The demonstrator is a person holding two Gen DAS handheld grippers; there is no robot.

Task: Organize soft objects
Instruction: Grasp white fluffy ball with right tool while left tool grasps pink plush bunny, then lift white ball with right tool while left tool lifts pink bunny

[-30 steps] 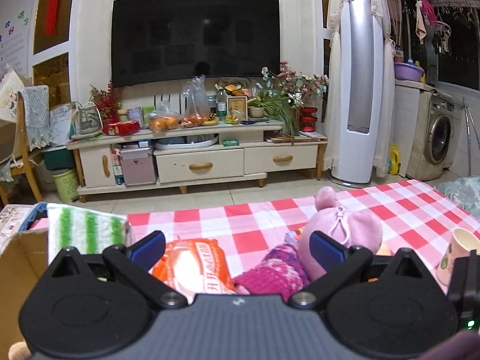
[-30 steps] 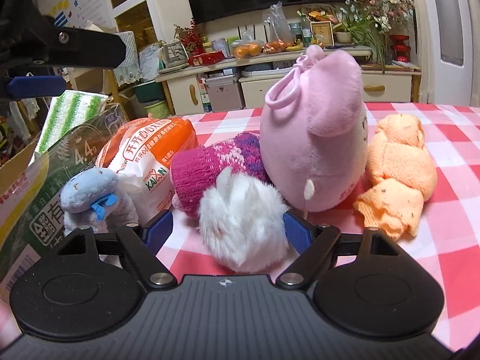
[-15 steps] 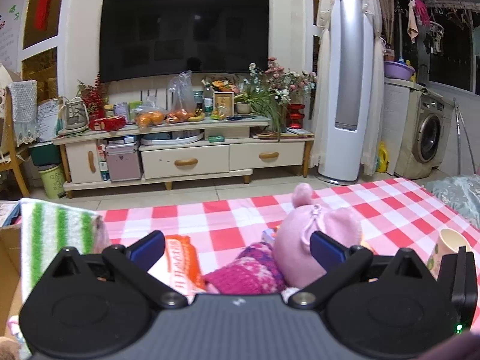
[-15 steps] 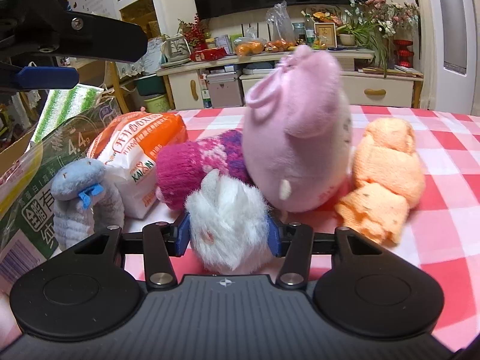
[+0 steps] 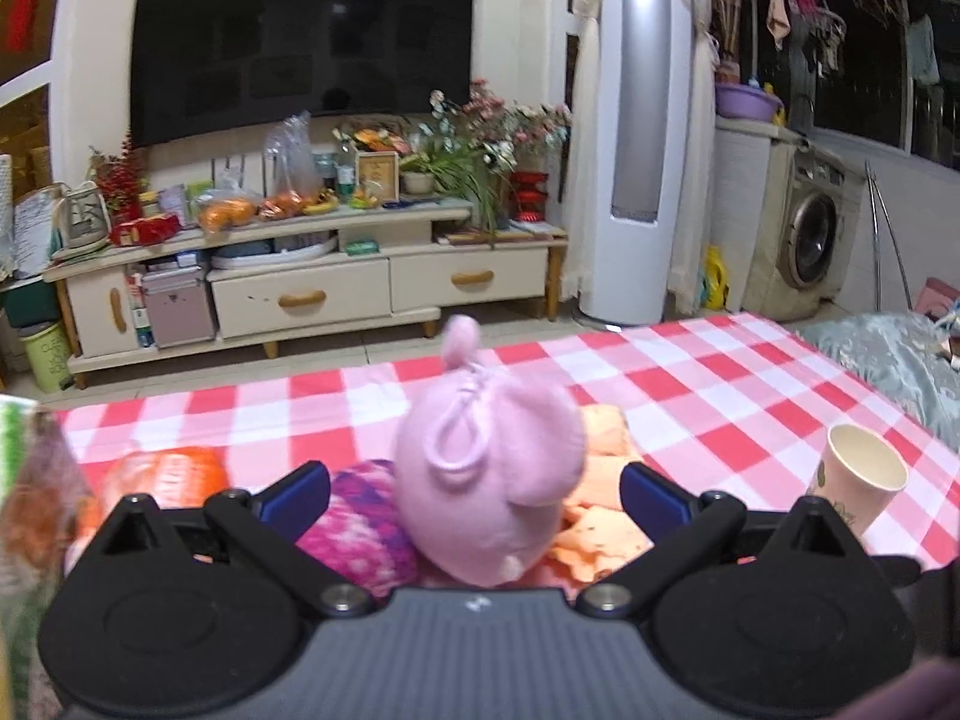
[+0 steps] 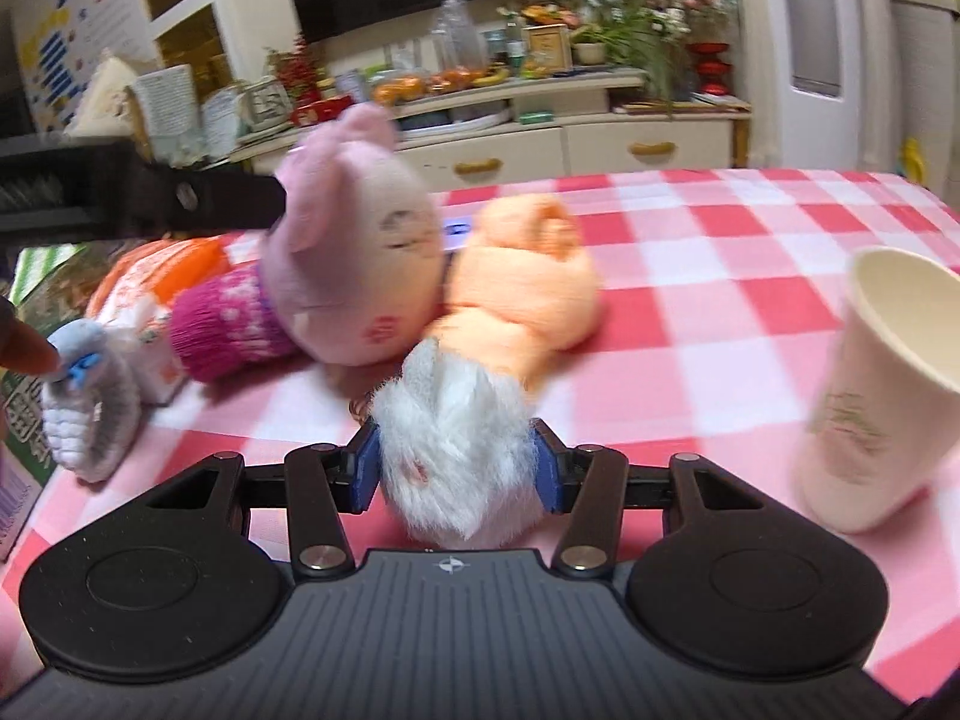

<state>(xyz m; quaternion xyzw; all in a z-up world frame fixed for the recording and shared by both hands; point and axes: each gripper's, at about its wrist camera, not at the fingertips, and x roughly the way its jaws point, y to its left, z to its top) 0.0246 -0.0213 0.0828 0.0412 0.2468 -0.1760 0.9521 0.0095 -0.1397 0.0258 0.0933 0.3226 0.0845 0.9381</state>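
Note:
My right gripper (image 6: 456, 468) is shut on a white fluffy toy (image 6: 456, 450), its blue pads pressing both sides, just above the checked tablecloth (image 6: 720, 276). Behind it lie an orange knitted cloth (image 6: 522, 276), a pink plush (image 6: 348, 252), a magenta knitted piece (image 6: 228, 324) and a small grey-blue plush (image 6: 90, 402). My left gripper (image 5: 474, 495) stands wide open. In its view the pink plush (image 5: 486, 480) sits between the fingers and apart from both, with the magenta piece (image 5: 360, 522) and the orange cloth (image 5: 600, 516) beside it.
A paper cup (image 6: 876, 390) stands upright close to the right of the held toy. An orange snack bag (image 6: 150, 276) lies at the left. Printed packaging (image 6: 24, 420) and a green striped cloth (image 5: 12, 468) sit at the table's left edge. A TV cabinet (image 5: 300, 294) is beyond.
My right gripper closed on the white fluffy toy and carried it to the right, near the paper cup. My left gripper moved right, so the pink plush now sits between its fingers.

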